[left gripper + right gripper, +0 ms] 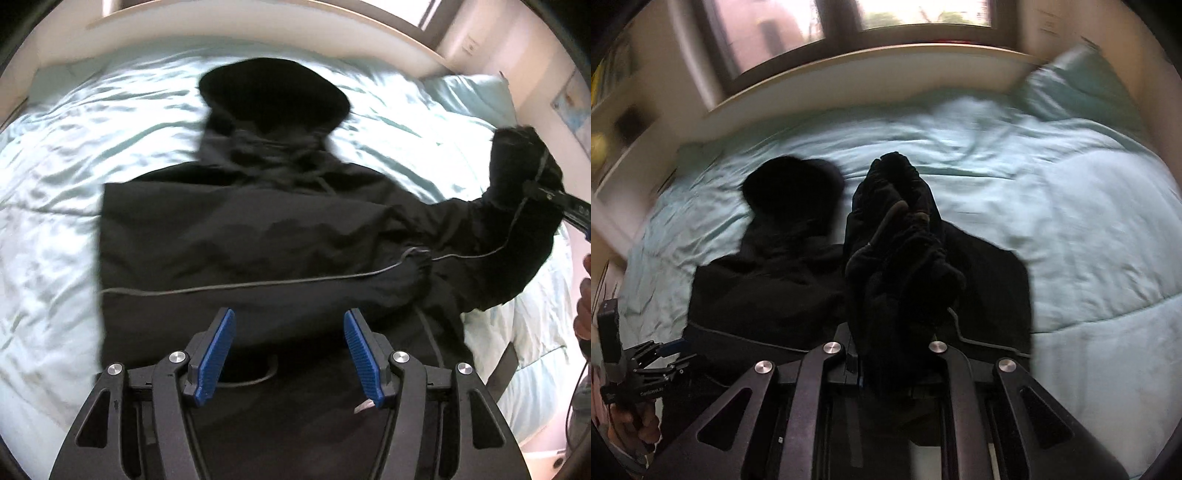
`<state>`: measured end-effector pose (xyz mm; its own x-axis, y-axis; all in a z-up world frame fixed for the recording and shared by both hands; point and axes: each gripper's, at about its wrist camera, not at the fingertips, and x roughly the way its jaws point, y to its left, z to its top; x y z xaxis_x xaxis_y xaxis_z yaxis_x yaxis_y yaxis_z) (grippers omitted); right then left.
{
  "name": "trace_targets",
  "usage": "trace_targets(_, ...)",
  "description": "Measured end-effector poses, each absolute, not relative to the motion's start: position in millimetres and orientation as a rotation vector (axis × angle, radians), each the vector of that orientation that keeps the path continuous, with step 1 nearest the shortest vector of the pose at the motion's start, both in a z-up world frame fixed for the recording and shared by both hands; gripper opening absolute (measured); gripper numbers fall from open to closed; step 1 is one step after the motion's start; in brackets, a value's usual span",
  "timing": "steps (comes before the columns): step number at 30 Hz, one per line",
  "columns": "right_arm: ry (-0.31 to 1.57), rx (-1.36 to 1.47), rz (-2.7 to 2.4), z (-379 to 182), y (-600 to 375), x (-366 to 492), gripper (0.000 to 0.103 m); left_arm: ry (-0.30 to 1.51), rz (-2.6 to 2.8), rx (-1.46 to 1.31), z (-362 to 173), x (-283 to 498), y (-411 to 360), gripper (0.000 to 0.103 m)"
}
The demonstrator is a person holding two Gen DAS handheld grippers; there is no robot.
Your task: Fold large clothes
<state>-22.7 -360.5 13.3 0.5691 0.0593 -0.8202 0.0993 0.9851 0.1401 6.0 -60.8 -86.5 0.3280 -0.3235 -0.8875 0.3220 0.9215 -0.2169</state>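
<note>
A black hooded jacket [258, 229] lies spread on the bed, its hood [273, 92] toward the far side. My left gripper [290, 350] hovers over the jacket's lower part, open, with nothing between its blue pads [218, 350]. At the right edge of the left wrist view, my right gripper [535, 190] is shut on the jacket's sleeve [517, 166] and holds it lifted off the bed. In the right wrist view the bunched sleeve [897, 240] rises from between the shut fingers and hides their tips. The left gripper [670, 354] shows at the lower left there.
A light blue quilt [74, 147] covers the bed, with a matching pillow [469, 96] at the far right. A pale ledge [868, 70] and a window [923, 14] run along the far side. A person's hand [639, 424] holds the left gripper's handle.
</note>
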Motion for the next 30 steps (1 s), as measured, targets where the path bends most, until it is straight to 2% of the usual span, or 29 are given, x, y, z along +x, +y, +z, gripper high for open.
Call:
trace_targets(10, 1.047, 0.095, 0.124, -19.0, -162.2, 42.6, 0.015, 1.209, -0.403, 0.017, -91.3, 7.1, 48.7, 0.064)
trace_targets(16, 1.193, 0.032, 0.232, -96.8, -63.7, 86.9, 0.016, 1.219, -0.365, 0.011, -93.6, 20.5, 96.0, 0.064)
trace_targets(20, 1.313, -0.075, 0.241, -166.9, -22.8, 104.7, 0.021, 1.233, -0.309, -0.049, -103.0, 39.2, 118.9, 0.064)
trace_targets(24, 1.344, -0.099, 0.261, -202.1, -16.8, 110.6, 0.026, 1.27, -0.267, -0.077, -125.9, 65.6, 131.0, 0.064)
trace_targets(28, 1.347, 0.025, 0.434, -197.4, -33.1, 107.0, 0.055, 1.286, -0.281, -0.13, -140.3, 94.3, 133.2, 0.064)
trace_targets(30, 1.347, 0.067, 0.483, -187.8, -43.0, 100.8, 0.056, 1.289, -0.313, -0.138, -142.3, 109.4, 126.1, 0.064)
